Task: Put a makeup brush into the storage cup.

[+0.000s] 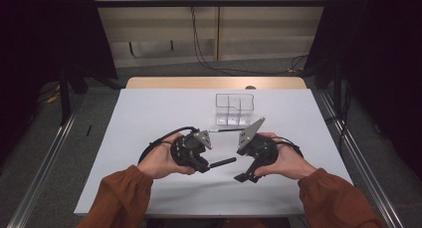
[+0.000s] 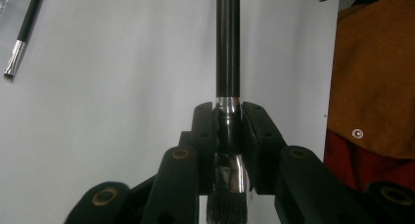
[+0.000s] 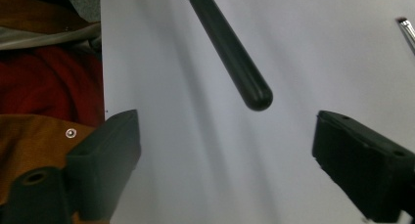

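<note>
My left gripper [image 1: 205, 166] [image 2: 228, 111] is shut on a thick black brush [image 1: 222, 163] [image 2: 228, 48], gripping it at the silver ferrule. The bristles point back toward the camera and the black handle sticks out ahead. In the right gripper view the handle's rounded end [image 3: 230, 53] hangs just beyond my right gripper [image 3: 225, 136] [image 1: 245, 174], which is open with nothing between its jaws. In the high view both grippers are held close together over the front middle of the white table [image 1: 149, 113].
A clear compartmented box [image 1: 234, 108] stands behind the grippers, toward the back of the table. A thin black brush with a silver ferrule [image 1: 226, 130] [image 2: 22, 33] [image 3: 407, 31] lies flat on the table in front of it. Orange sleeves come in from the bottom.
</note>
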